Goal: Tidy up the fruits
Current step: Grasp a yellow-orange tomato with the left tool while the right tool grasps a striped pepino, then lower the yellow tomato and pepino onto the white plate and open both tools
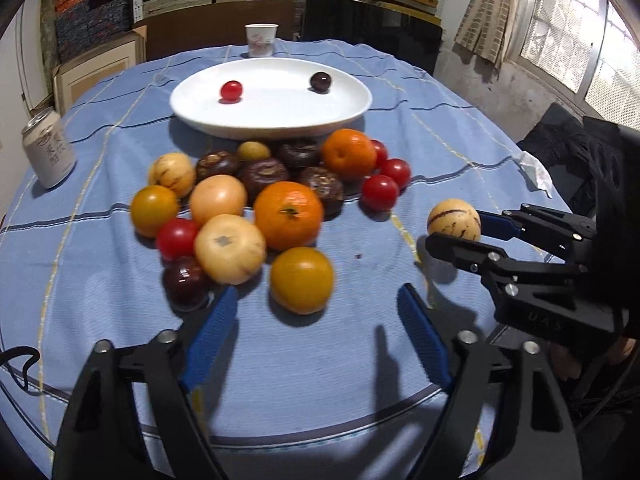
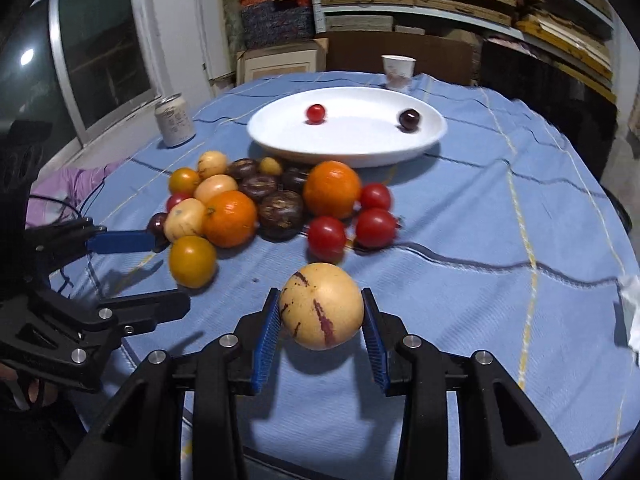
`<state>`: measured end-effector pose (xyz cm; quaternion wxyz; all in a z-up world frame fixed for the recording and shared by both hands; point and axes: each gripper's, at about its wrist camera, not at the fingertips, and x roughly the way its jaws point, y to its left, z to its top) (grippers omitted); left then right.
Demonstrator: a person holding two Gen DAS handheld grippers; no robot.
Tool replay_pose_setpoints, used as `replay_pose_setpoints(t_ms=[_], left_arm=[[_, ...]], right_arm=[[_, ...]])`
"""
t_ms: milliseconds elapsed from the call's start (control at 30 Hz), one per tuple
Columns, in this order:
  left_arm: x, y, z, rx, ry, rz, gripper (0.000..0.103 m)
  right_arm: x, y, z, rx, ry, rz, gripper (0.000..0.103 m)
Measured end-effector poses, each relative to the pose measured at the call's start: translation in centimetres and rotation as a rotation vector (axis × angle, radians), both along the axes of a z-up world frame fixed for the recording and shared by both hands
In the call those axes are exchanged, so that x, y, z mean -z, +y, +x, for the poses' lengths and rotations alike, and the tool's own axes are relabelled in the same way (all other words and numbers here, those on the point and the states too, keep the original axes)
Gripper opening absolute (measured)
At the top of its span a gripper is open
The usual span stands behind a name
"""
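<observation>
The right gripper (image 2: 322,316) grips a pale streaked melon (image 2: 321,306) off the blue cloth (image 2: 480,240), nearer than the fruit pile (image 2: 256,208), which lies before the white plate (image 2: 348,152). The left gripper (image 1: 316,316) gapes empty beside an orange tomato (image 1: 302,280). A can (image 2: 175,120) stands left of the plate, a paper cup (image 2: 397,66) behind it. Its two small fruits blur.

My left gripper's blue pad (image 2: 120,241) covers part of the small dark plum (image 2: 157,224). The white crumpled paper (image 2: 630,312) is cut by the edge.
</observation>
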<state>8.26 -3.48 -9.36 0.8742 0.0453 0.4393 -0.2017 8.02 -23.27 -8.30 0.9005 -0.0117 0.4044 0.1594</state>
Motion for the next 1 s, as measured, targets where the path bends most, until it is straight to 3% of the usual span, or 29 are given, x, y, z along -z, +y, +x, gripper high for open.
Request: replay_pose_setpoints(t_ms=[167, 233, 300, 333, 433, 667, 1000], left_arm=[[0.5, -1.3, 0.3, -0.008, -0.010, 0.031, 0.059], [0.6, -1.2, 0.6, -0.029, -0.013, 0.030, 0.044], [1.3, -1.3, 1.1, -0.035, 0.018, 0.039, 0.037], [1.8, -1.5, 1.3, -0.034, 0.037, 0.055, 0.037], [1.8, -2.4, 1.1, -0.040, -0.009, 0.118, 0.037], [1.7, -2.1, 1.7, -0.061, 0.013, 0.072, 0.037], [-0.4, -0.7, 0.7, -0.075, -0.027, -0.008, 0.036]], right_arm=[[0.8, -0.7, 0.2, 0.018, 0.016, 0.023, 0.040], [0.8, -0.5, 0.0, 0.003, 0.002, 0.021, 0.040], [0.8, -0.6, 0.0, -0.002, 0.000, 0.034, 0.040], [0.8, -0.8, 0.0, -0.001, 0.003, 0.050, 0.040], [0.8, -1.3, 0.1, 0.003, 0.011, 0.079, 0.040], [0.7, -1.1, -0.1, -0.017, 0.002, 0.090, 0.040], [0.7, -1.3, -0.3, -0.018, -0.005, 0.099, 0.040]])
